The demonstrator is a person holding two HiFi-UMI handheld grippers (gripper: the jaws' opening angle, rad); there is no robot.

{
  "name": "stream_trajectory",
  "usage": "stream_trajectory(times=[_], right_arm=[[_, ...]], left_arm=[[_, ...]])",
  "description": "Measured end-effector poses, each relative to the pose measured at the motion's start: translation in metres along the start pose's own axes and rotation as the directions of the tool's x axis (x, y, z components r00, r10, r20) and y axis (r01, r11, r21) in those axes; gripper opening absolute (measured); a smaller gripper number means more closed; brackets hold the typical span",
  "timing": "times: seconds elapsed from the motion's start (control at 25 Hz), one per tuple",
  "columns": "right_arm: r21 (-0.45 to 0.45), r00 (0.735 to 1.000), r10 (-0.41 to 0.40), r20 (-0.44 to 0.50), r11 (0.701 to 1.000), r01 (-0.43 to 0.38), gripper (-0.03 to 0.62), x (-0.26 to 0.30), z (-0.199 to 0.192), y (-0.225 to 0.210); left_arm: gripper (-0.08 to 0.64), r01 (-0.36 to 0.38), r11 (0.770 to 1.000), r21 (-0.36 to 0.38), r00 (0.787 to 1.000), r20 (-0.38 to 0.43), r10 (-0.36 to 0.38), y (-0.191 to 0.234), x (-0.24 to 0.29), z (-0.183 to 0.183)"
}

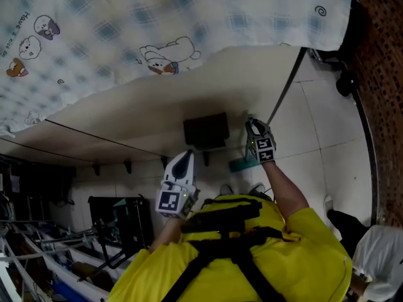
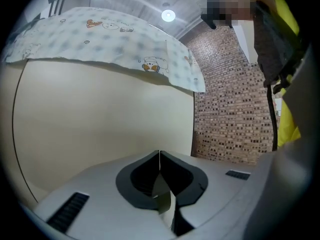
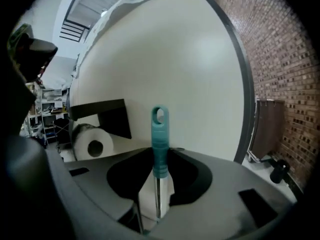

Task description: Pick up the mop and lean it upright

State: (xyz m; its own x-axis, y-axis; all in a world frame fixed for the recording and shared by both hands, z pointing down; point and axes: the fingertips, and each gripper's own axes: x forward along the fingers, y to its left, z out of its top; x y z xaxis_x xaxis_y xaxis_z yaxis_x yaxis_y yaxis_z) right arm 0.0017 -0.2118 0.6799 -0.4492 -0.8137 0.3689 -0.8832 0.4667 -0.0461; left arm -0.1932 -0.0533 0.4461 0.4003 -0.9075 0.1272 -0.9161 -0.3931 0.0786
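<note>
My right gripper (image 3: 159,156) has both fingers closed on the mop (image 3: 158,194), with the pads pressed to its bright metal shaft just below the teal grip (image 3: 160,134). The grip stands up past my fingertips, upright as I see it, with its hanging loop at the very top. Straight ahead of these fingers is a cream wall (image 3: 195,69). To their left a paper roll (image 3: 92,145) sits under a black holder (image 3: 100,115) on that wall, and to their right is a brick wall (image 3: 287,69). In the head view the shaft runs as a thin dark line away from my right fingers, down along the edge of the cream wall toward the tiled floor (image 1: 330,128), and the teal end pokes out on their near side. I cannot make out the mop's head. My left gripper (image 2: 159,156) has its fingers closed together with nothing between them, well apart from the mop and to the left of my right fingers. Ahead of them is the same cream wall, with a checked cloth (image 2: 105,39) printed with cartoon animals draped over its top.
</note>
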Motion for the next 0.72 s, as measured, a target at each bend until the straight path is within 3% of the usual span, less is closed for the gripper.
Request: stream_trajectory(times=[0.24, 0.32, 0.44, 0.56, 0.72], right_arm=[[-0.032, 0.999, -0.048, -0.026, 0.998, 0.047, 0.113, 0.018, 0.006, 0.003], [-0.043, 0.998, -0.053, -0.024, 0.998, 0.052, 0.163, 0.017, 0.006, 0.006], [-0.064, 0.999, -0.040, 0.008, 0.997, 0.040, 0.166, 0.008, 0.016, 0.009], [-0.037, 0.998, -0.018, 0.067, 0.999, 0.021, 0.164, -0.021, 0.044, 0.012], [0.039, 0.980, 0.018, 0.200, 0.999, -0.026, 0.164, -0.097, 0.110, 0.022]], left_arm=[[0.012, -0.012, 1.000, -0.012, 1.000, -0.017, 0.012, 0.002, -0.001, -0.006], [0.012, -0.013, 1.000, -0.007, 1.000, -0.029, 0.012, 0.004, -0.002, -0.009], [0.012, -0.011, 1.000, -0.008, 0.999, -0.040, 0.010, 0.004, -0.001, -0.011], [0.012, -0.004, 1.000, -0.012, 0.999, -0.033, 0.003, 0.003, 0.003, -0.009], [0.012, 0.004, 1.000, -0.019, 0.999, -0.032, -0.004, 0.003, 0.008, -0.007]])
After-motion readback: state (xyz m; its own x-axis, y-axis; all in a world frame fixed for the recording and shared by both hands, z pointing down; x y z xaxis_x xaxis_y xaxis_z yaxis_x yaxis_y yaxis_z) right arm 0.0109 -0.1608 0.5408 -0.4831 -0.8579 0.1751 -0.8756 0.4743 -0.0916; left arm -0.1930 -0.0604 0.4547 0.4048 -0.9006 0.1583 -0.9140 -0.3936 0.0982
